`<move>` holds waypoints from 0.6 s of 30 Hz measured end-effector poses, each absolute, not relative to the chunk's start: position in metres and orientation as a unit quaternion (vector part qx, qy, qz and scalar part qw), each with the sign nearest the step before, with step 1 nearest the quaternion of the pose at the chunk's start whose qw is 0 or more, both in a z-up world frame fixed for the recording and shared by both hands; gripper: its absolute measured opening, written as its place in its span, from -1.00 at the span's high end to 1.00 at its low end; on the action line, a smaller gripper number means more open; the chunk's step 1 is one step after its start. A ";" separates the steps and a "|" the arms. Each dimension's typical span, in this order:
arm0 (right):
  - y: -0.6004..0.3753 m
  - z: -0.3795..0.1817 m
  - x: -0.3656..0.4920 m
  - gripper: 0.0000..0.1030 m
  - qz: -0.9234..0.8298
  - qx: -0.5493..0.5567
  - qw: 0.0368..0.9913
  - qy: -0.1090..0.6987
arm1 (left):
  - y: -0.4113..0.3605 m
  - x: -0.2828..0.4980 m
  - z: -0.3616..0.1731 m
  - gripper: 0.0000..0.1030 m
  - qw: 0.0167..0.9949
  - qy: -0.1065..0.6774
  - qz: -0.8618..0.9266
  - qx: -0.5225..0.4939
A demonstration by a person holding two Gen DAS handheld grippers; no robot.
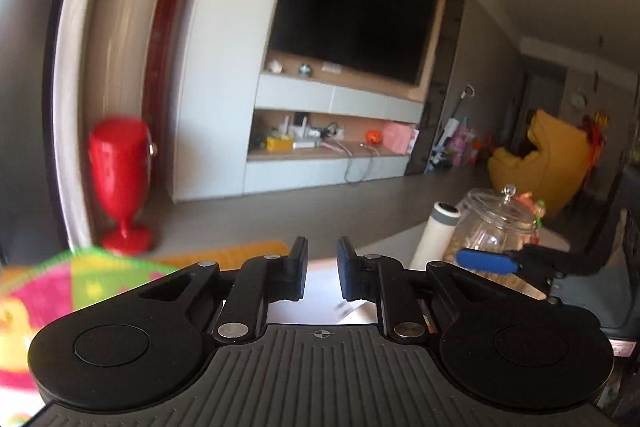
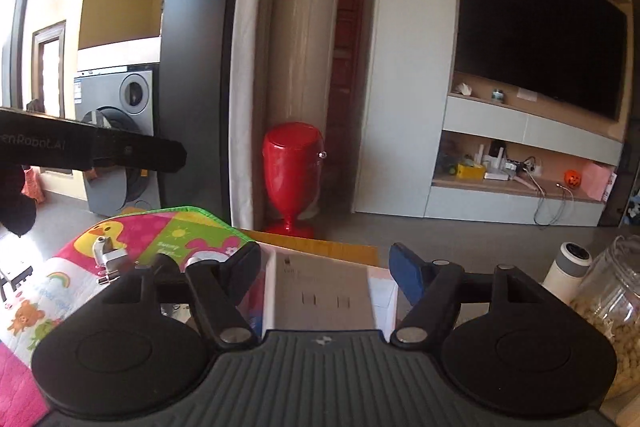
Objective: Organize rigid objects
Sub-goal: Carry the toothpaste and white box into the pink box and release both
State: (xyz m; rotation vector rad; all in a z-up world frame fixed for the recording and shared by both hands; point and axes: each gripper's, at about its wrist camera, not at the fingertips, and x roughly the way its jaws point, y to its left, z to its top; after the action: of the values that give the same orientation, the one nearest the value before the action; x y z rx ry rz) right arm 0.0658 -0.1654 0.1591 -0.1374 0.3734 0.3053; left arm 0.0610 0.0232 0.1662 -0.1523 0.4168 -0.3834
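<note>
Evidently lifted clear of the work for now: left tongs point(image 1: 322, 269) drawn together on nothing, right tongs point(image 2: 326, 269) spread apart and empty, both aimed across the room rather than down at anything. Just below and ahead of the right tongs, flat white boxes point(image 2: 324, 293) on the tabletop point(image 1: 400, 241); to their right, a white bottle point(image 2: 568, 267) and a glass jar point(image 2: 612, 291), upright and close together, probably awaiting sorting.
</note>
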 end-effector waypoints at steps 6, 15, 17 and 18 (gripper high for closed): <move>-0.179 0.098 0.048 -0.55 0.158 -0.077 0.955 0.241 | 0.060 0.060 0.087 0.66 0.947 0.292 -0.097 -0.088; -0.135 0.062 0.030 -0.54 0.187 -0.118 0.938 0.266 | 0.185 0.058 0.054 0.66 0.949 0.233 0.123 -0.174; -0.122 0.061 0.023 -0.54 0.203 -0.119 0.937 0.258 | 0.216 0.069 0.054 0.66 0.941 0.219 0.151 -0.210; -0.116 0.060 0.020 -0.54 0.212 -0.117 0.935 0.258 | 0.231 0.077 0.053 0.66 0.936 0.220 0.156 -0.225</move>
State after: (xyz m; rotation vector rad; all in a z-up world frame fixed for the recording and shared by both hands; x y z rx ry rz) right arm 0.0200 -0.1162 0.0598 -0.2398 0.5282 0.4329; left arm 0.0765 0.2313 0.0526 -0.4608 0.4488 0.3181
